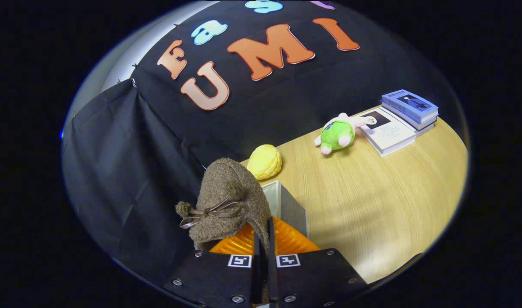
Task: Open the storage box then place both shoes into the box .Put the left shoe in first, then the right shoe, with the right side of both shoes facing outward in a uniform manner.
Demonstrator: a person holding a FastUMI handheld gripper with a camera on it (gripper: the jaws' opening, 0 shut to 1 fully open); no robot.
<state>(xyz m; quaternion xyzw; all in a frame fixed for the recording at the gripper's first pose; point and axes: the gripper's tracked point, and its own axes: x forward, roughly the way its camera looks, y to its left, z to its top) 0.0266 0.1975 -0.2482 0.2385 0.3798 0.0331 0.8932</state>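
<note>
The fuzzy brown shoe point(226, 201) with a ribbon bow hangs pinched at its edge in the gripper point(264, 239), fingers closed on it, over the storage box point(286, 205). At one o'clock lie a yellow plush point(265, 161), green toy point(338, 134) and books point(398, 122).

Box point(286, 205) ahead; tabletop point(372, 205) free beyond.
</note>
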